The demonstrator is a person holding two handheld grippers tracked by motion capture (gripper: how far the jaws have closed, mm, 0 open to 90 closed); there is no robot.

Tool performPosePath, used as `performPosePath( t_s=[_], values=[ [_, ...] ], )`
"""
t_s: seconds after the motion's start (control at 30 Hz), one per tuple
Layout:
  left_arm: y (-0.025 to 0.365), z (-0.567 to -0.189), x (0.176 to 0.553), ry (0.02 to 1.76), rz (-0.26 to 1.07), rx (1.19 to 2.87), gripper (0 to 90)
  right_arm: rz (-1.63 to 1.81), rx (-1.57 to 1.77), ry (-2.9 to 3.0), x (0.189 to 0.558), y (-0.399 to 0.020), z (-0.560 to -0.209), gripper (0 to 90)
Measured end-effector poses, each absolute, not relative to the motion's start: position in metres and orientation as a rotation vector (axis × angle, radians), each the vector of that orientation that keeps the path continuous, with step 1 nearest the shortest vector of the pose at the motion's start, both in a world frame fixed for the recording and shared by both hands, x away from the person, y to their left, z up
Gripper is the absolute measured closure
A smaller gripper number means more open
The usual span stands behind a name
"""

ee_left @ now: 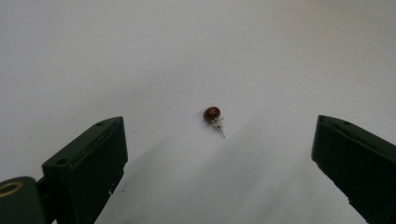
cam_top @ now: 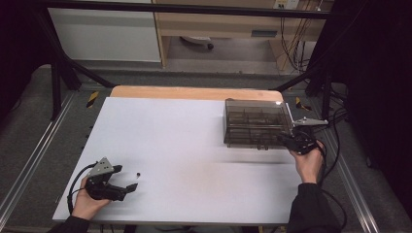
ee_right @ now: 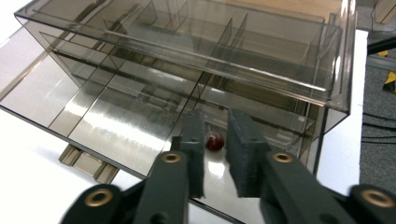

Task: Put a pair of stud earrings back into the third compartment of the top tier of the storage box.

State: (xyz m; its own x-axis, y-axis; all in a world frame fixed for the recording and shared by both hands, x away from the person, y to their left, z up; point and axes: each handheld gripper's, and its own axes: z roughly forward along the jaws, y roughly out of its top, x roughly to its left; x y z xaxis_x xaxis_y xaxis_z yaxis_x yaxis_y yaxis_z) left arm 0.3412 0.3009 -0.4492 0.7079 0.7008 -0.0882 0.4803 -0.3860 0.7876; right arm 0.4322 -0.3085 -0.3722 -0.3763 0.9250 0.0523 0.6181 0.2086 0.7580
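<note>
While a small dark-red stud earring (ee_left: 212,114) with a silver post is seen lying on the white table (cam_top: 184,141) between the wide-open left gripper (cam_top: 127,177), a second red bead (ee_right: 214,140) is framed by the right gripper (ee_right: 215,140), narrowly parted, inside the smoked-plastic compartment box (cam_top: 255,121) at two o'clock.

The white table (cam_top: 184,141) lies bare across its whole middle, so either of my tongs could sweep there freely. By my left gripper (cam_top: 127,177) the one small thing on the surface is a stud (ee_left: 213,115), lying between its wide jaws with room on both sides. At the far right stands the smoky box (cam_top: 255,127), its pulled-out drawer (ee_right: 116,116) cut up by thin dividers. My right gripper (ee_right: 215,140) sits in a narrow cell there with a bead (ee_right: 214,140) between its jaws; the box's upper tier hangs close above.
</note>
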Motion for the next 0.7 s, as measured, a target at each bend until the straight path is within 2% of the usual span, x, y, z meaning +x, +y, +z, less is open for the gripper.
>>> performPosePath(
  t_s=[0.23, 0.43, 0.7],
  values=[
    [0.301, -0.449, 0.341, 0.9, 0.328, 2.062, 3.7, 1.095, 1.354, 2.043, 0.419, -0.297, -0.355, 59.3],
    [0.301, -0.449, 0.341, 0.899, 0.332, 2.062, 3.7, 1.182, 1.263, 2.084, 0.405, -0.263, -0.343, 40.9],
    [0.301, -0.449, 0.341, 0.898, 0.332, 2.066, 3.7, 1.249, 1.168, 2.155, 0.395, -0.215, -0.343, 23.4]
  ],
)
